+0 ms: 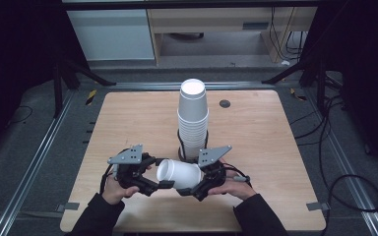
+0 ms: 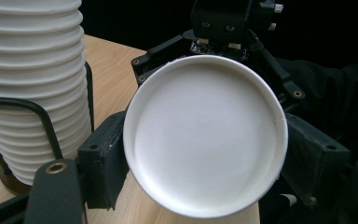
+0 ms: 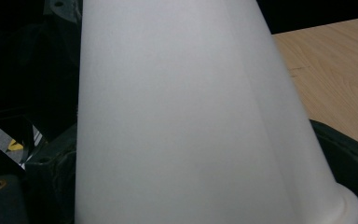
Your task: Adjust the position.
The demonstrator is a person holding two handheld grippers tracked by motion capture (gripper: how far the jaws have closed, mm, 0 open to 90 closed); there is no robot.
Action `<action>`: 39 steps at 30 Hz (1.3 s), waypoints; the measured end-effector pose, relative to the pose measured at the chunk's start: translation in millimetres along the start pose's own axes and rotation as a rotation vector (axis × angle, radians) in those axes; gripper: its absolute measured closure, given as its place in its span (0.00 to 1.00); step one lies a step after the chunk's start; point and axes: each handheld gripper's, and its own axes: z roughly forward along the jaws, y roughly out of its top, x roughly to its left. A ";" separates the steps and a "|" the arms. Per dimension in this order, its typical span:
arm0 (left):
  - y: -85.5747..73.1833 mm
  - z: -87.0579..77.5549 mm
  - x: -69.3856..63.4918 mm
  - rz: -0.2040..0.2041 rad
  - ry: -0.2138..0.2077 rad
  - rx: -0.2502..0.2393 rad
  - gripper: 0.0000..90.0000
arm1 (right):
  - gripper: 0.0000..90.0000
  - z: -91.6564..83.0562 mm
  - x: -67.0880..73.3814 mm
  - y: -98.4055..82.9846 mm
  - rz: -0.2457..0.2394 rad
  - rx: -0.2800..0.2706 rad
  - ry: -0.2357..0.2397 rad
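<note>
A white paper cup (image 1: 178,174) lies on its side just above the table, held from both ends. My left gripper (image 1: 158,172) is shut on its narrow base. In the left gripper view the round bottom (image 2: 205,135) faces the camera with a black pad (image 2: 102,158) pressed on each side. My right gripper (image 1: 199,178) is shut on the wider rim end. In the right gripper view the cup wall (image 3: 191,116) runs up between the jaws, with the rolled rim (image 3: 349,210) at lower right.
A tall stack of white cups (image 1: 193,118) stands upside down in a black wire holder (image 2: 42,116) at the table's middle, just behind the grippers. The wooden table (image 1: 128,118) is bare on both sides. Its front edge is close under the person's forearms.
</note>
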 end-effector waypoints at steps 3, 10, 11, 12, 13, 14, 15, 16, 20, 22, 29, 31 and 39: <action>-0.3 0.1 0.8 -0.012 0.011 -0.006 0.26 | 0.07 -0.7 -1.2 -0.9 0.011 0.001 0.000; 2.7 -3.8 -0.7 -0.005 0.044 -0.015 0.23 | 0.08 -6.2 -2.0 0.1 0.015 -0.003 -0.007; 3.3 -5.8 -0.4 -0.007 0.046 -0.020 0.22 | 0.08 -8.1 -2.6 0.1 0.016 -0.005 -0.012; 3.6 -8.0 -0.1 -0.009 0.051 -0.030 0.21 | 0.08 -9.7 -3.0 0.2 0.016 -0.006 -0.017; 3.8 -9.7 0.3 -0.013 0.056 -0.036 0.21 | 0.08 -11.2 -3.5 0.3 0.013 -0.005 -0.022; 4.2 -12.4 1.4 -0.016 0.059 -0.039 0.21 | 0.08 -12.2 -3.7 0.4 0.008 -0.003 -0.030; 4.3 -14.1 1.9 -0.018 0.066 -0.040 0.20 | 0.08 -14.3 -4.3 0.9 0.004 0.002 -0.042; 4.4 -16.4 2.8 -0.019 0.072 -0.039 0.20 | 0.08 -15.5 -4.7 1.1 0.002 0.002 -0.050; 3.2 -23.0 7.4 -0.026 0.113 -0.008 0.18 | 0.08 -23.0 -7.1 2.1 -0.021 0.038 -0.115; 1.7 -23.4 9.6 -0.029 0.126 0.019 0.17 | 0.08 -26.3 -8.2 1.6 -0.027 0.061 -0.135; -9.1 -9.0 15.8 -0.042 0.120 0.152 0.15 | 0.08 -26.2 -9.1 -0.8 -0.068 0.142 -0.181; -10.5 -4.3 15.4 -0.035 0.118 0.181 0.14 | 0.08 -23.9 -8.3 -1.4 -0.078 0.166 -0.186; -13.9 7.0 12.7 -0.004 0.113 0.254 0.12 | 0.08 -12.5 -5.2 -3.9 -0.114 0.247 -0.188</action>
